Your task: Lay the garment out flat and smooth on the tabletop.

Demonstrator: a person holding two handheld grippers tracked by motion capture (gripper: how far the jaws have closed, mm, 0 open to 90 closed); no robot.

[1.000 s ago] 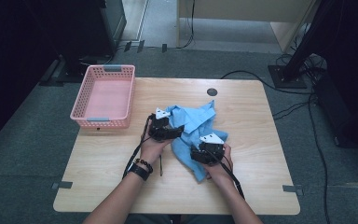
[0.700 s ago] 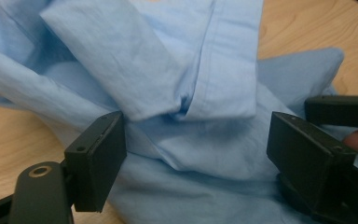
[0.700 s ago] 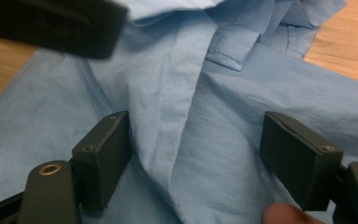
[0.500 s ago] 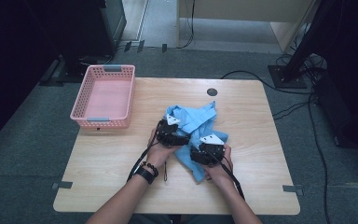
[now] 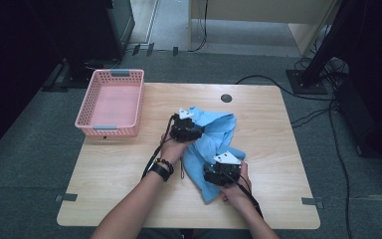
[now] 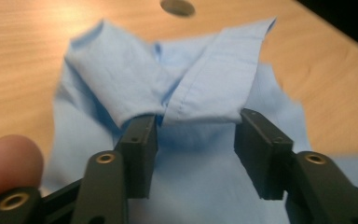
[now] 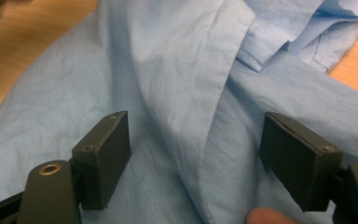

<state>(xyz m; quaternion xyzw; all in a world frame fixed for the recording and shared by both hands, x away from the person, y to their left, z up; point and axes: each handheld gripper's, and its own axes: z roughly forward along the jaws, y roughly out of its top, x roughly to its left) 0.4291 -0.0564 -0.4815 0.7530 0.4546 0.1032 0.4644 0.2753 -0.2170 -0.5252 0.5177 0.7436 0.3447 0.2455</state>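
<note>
Blue shirt [image 5: 211, 144] lies crumpled near the middle of the tabletop [image 5: 278, 149], right of the pink basket [image 5: 110, 102], which sits at the tabletop's left far corner. Left gripper [image 5: 195, 133] is at the shirt's near-left edge; in the left gripper view [image 6: 193, 149] its fingers [image 6: 140, 140] have just been closing and now stand part open, with a folded band of cloth [image 6: 214, 88] bunched between the tips, no clear pinch yet. Right gripper [image 5: 224, 172] rests over the shirt's lower part, close to the person. In the right gripper view [image 7: 196, 149] its fingers [image 7: 105, 149] stand wide apart astride a crease of the shirt [image 7: 182, 93], pads not pressing on it. Both hands hold the grippers low over the cloth. A round hole [image 5: 226, 98] sits in the tabletop beyond the shirt.
</note>
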